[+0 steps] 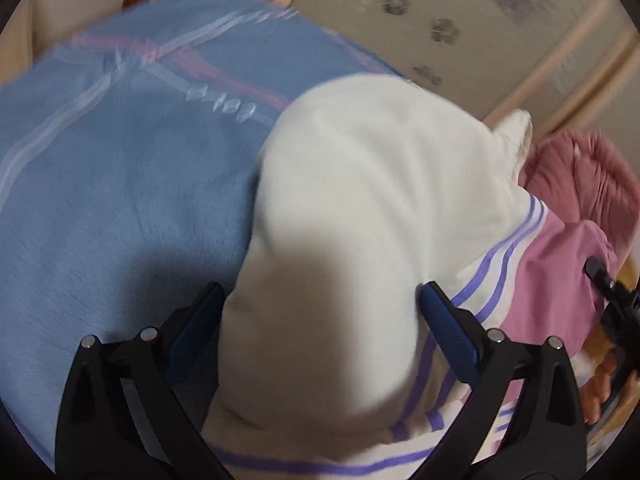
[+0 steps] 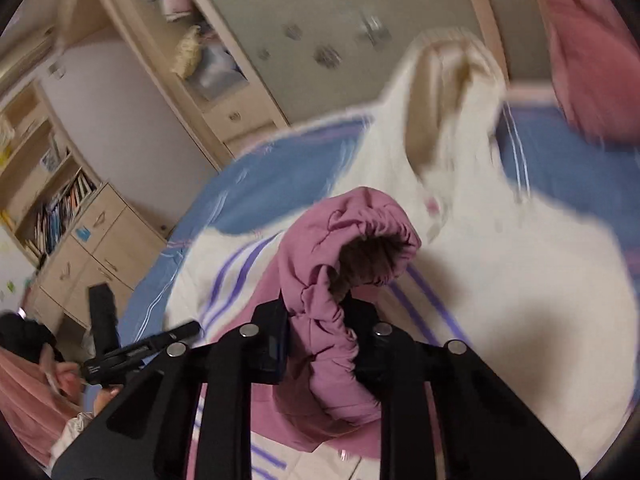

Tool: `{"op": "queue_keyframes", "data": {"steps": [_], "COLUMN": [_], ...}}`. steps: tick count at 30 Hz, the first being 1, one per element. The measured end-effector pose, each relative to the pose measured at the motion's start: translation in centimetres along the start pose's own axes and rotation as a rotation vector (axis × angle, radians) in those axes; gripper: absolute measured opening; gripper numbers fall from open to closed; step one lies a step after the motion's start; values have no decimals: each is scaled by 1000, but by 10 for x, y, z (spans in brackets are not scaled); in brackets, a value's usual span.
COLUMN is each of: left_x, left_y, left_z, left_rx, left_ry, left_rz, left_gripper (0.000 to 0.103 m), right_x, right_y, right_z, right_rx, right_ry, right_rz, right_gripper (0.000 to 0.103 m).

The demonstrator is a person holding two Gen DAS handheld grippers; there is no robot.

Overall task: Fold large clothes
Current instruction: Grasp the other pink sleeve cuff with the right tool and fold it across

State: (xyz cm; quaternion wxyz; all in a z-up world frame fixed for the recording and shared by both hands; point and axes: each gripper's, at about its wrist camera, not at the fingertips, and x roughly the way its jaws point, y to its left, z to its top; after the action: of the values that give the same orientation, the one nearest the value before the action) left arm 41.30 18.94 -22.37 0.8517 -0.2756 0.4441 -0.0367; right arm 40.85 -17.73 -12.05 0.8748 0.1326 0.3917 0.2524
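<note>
A white garment with purple stripes and pink sleeves lies on the blue bedspread. My left gripper is open, its blue-padded fingers standing on either side of the white body of the garment. My right gripper is shut on the gathered pink sleeve cuff and holds it above the garment. The white collar is lifted at the far end. The right gripper also shows at the right edge of the left wrist view.
A wardrobe with patterned frosted doors stands beyond the bed. A bookshelf and drawers are at the left. A pink cloth hangs at the upper right. The bedspread extends around the garment.
</note>
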Motion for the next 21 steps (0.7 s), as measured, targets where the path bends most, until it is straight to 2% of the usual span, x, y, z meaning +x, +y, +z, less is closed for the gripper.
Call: {"op": "queue_keyframes", "data": {"steps": [2, 4, 6, 7, 8, 10, 12, 13, 15, 16, 18, 19, 20, 21], "left_x": [1, -3, -13, -21, -27, -52, -76, -87, -92, -89, -70, -61, -53, -41], "left_y": [3, -2, -9, -12, -16, -27, -41, -53, -78, -86, -107, -111, -114, -118], "left_z": [2, 1, -2, -4, -5, -7, -9, -8, -6, -6, -6, -7, -10, -12], "left_rx": [-12, 20, 57, 73, 87, 145, 210, 254, 328, 352, 390, 395, 401, 413], "left_ry": [-5, -22, -67, -103, -126, -209, -293, -334, -347, -323, -231, -195, -168, -136], "left_rz": [-18, -17, 15, 39, 56, 98, 128, 142, 147, 139, 98, 85, 78, 78], "left_gripper": [100, 100, 100, 100, 100, 100, 100, 100, 100, 100, 100, 100, 100, 100], "right_x": [11, 24, 29, 25, 18, -1, -24, -39, -54, -58, -47, -29, -15, -2], "right_y": [-25, -59, -88, -95, -99, -102, -93, -82, -61, -43, -25, -15, -11, -9], "right_z": [0, -11, -30, -36, -42, -49, -51, -50, -47, -46, -43, -42, -43, -42], "right_rx": [60, 147, 198, 205, 213, 217, 190, 163, 90, 44, 7, -9, -18, -26], "right_ry": [50, 104, 113, 90, 62, 14, -74, -146, -235, -261, -205, -119, -61, -22], "right_rz": [-70, -142, -208, -200, -191, -219, -262, -308, -337, -317, -242, -196, -189, -201], "right_gripper": [22, 24, 44, 60, 70, 78, 78, 78, 78, 77, 72, 64, 56, 52]}}
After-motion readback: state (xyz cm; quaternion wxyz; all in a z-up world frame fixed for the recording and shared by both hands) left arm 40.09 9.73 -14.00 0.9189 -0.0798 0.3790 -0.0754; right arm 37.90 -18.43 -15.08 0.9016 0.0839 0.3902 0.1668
